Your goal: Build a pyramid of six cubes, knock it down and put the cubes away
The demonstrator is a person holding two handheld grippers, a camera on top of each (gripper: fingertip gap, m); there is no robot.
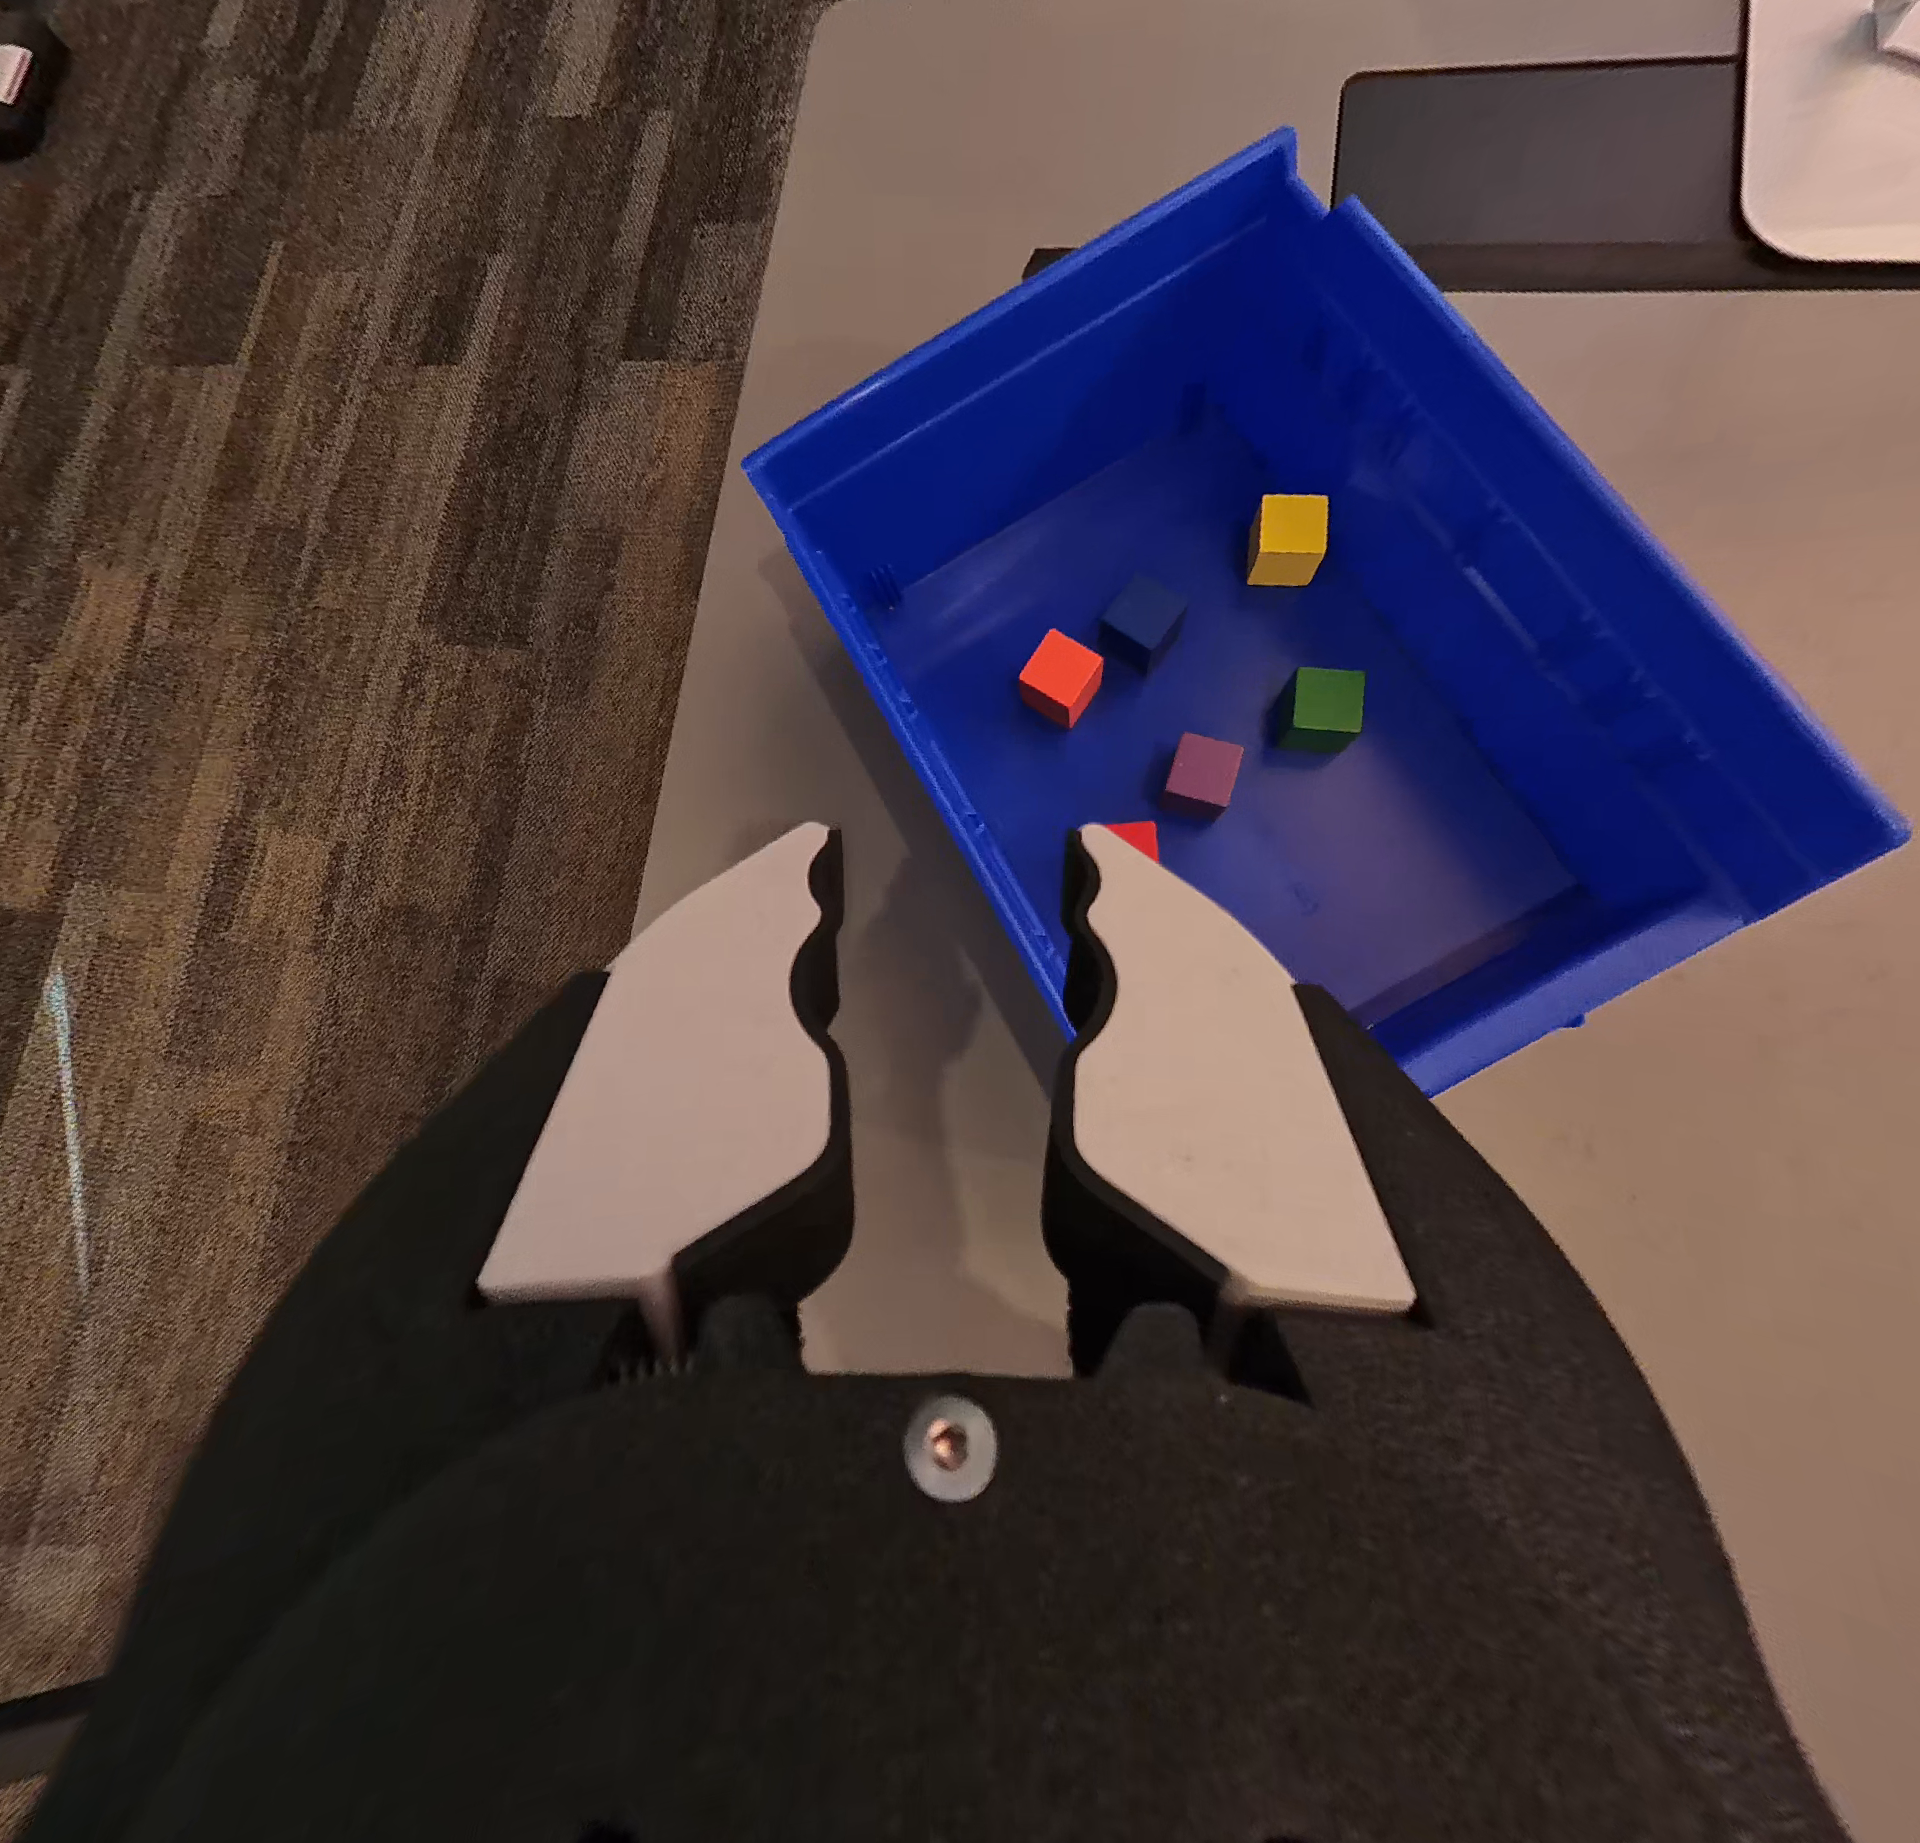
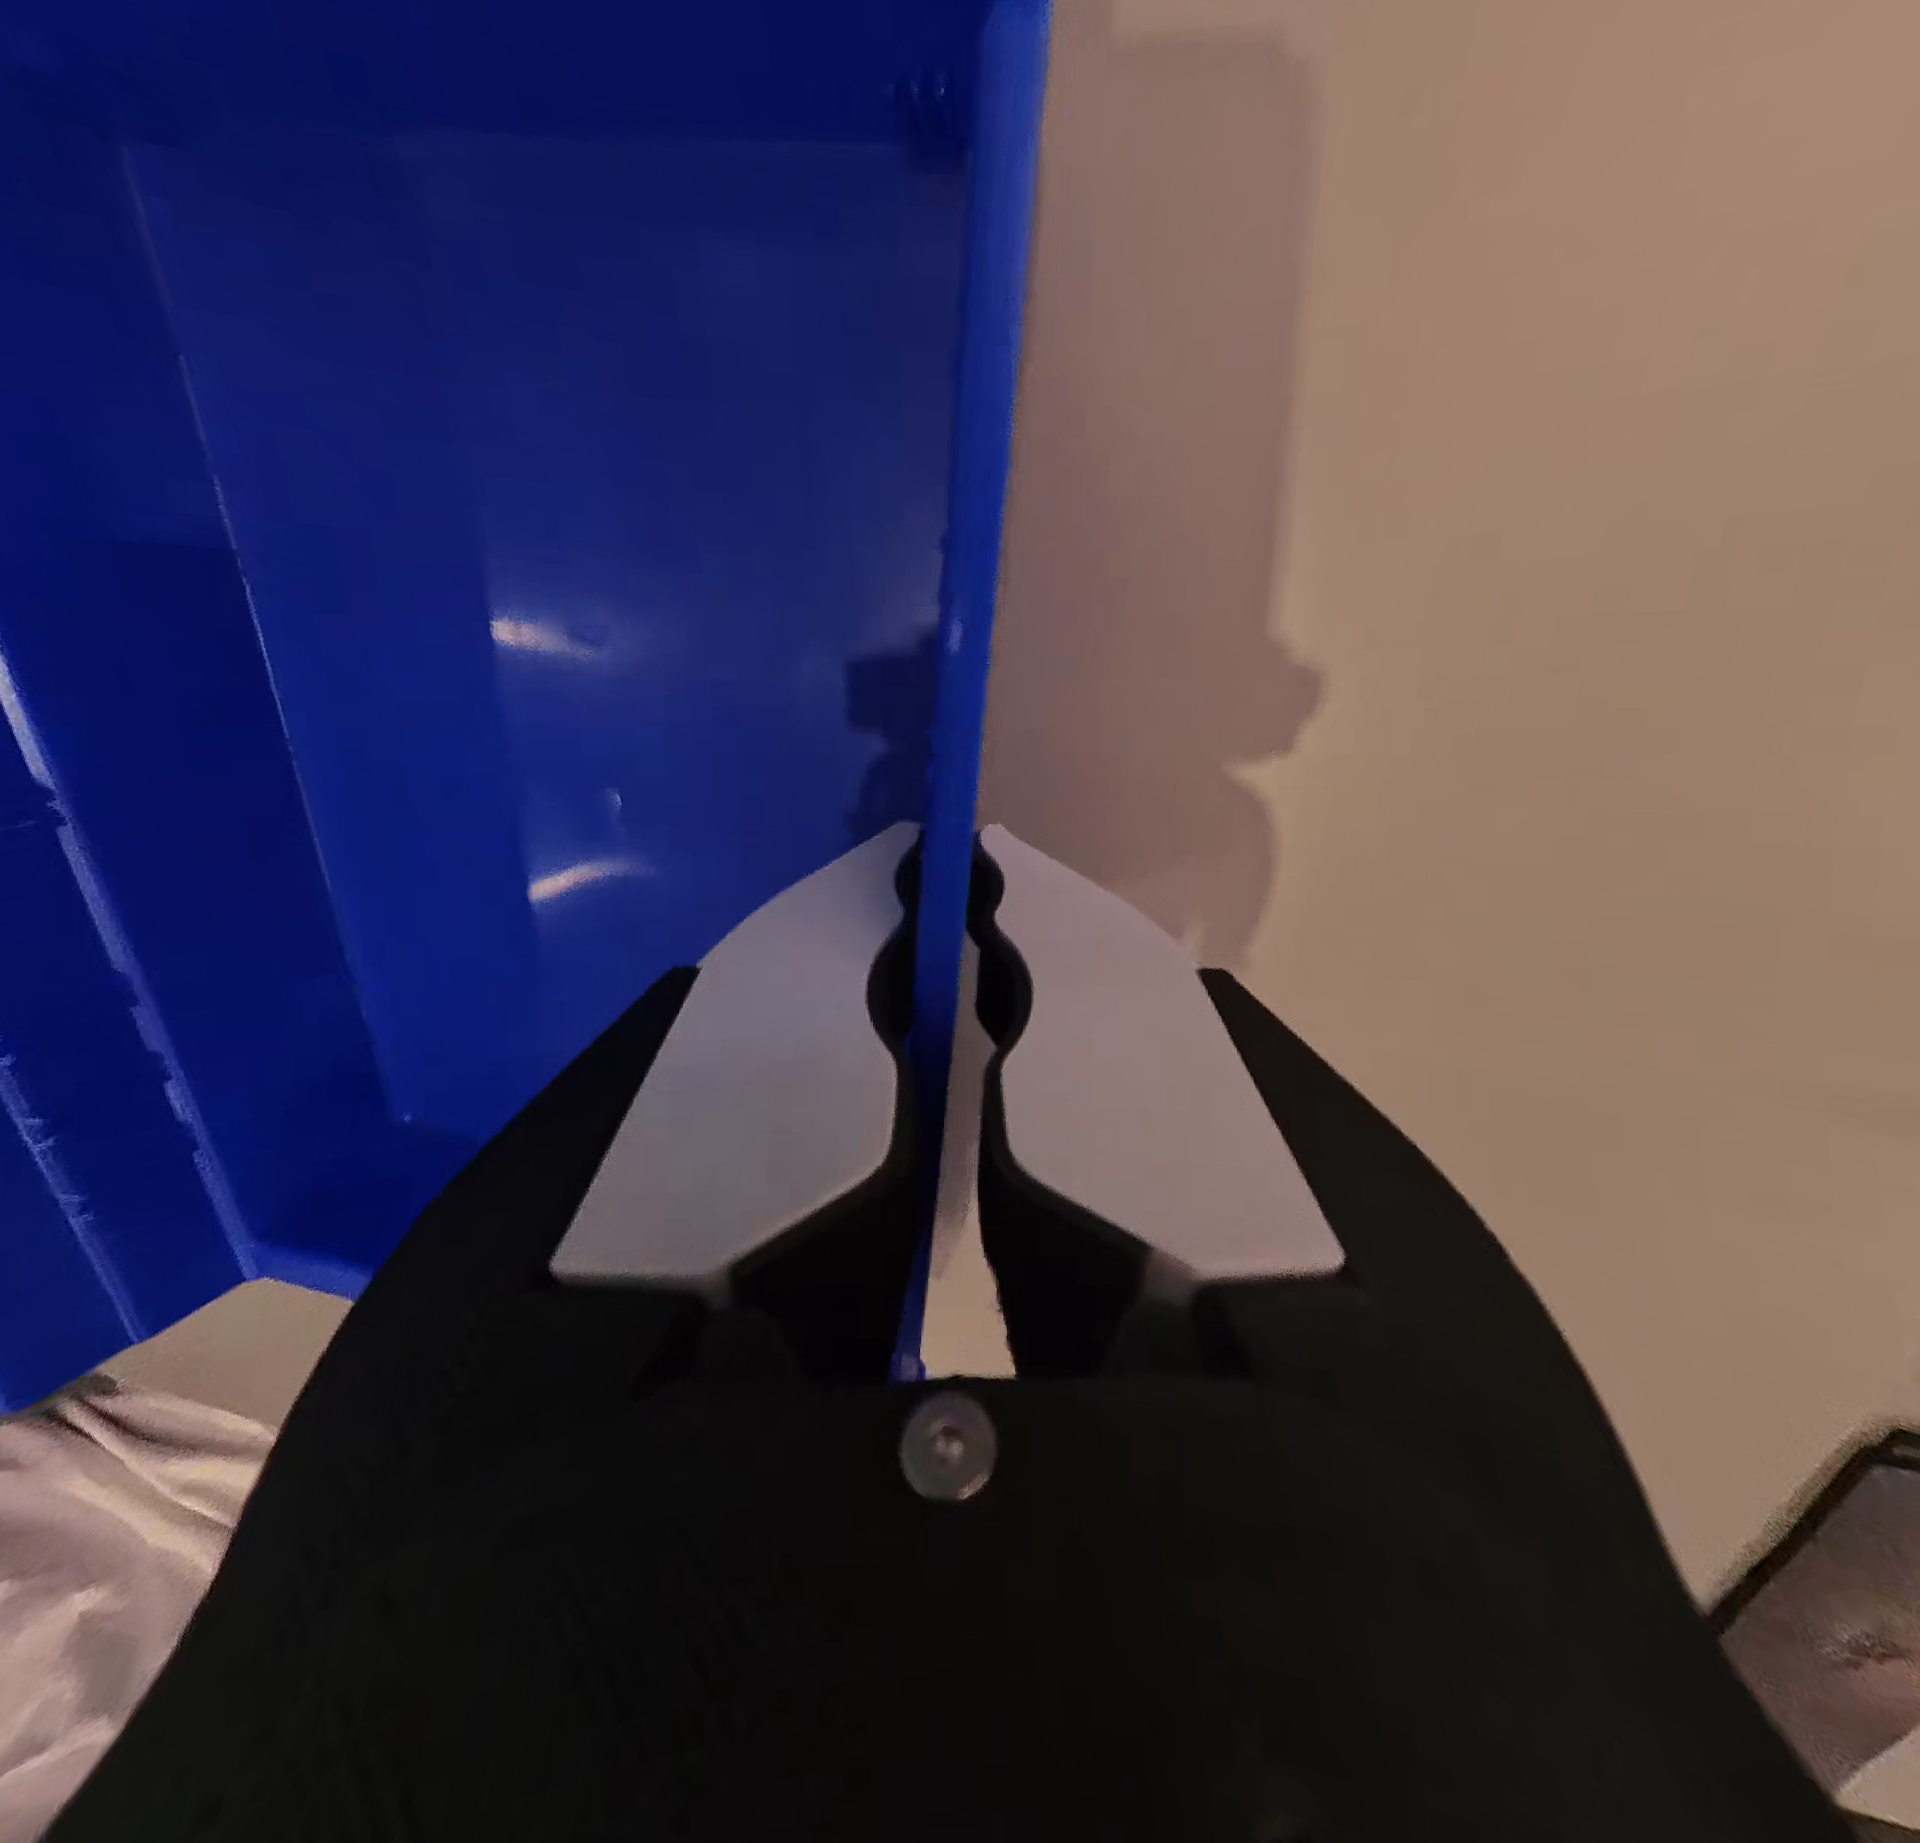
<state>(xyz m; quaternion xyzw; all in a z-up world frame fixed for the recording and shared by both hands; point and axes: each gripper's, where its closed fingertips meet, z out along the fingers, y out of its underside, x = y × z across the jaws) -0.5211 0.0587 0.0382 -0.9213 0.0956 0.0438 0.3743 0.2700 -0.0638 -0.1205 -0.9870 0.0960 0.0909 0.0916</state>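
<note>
Right gripper [image 2: 948,837] clamps the blue bin [image 2: 966,546] wall (left gripper [image 1: 951,843] hovers, fingers apart).

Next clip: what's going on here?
The right gripper is clamped on a side wall of the blue bin on the table. The left gripper hangs open and empty beside the bin. Six cubes lie loose inside, among them a yellow cube and a green cube. Nothing is stacked.

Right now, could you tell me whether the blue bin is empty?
No. The blue bin holds six loose cubes; the red one is partly hidden by the left tongs.
</note>
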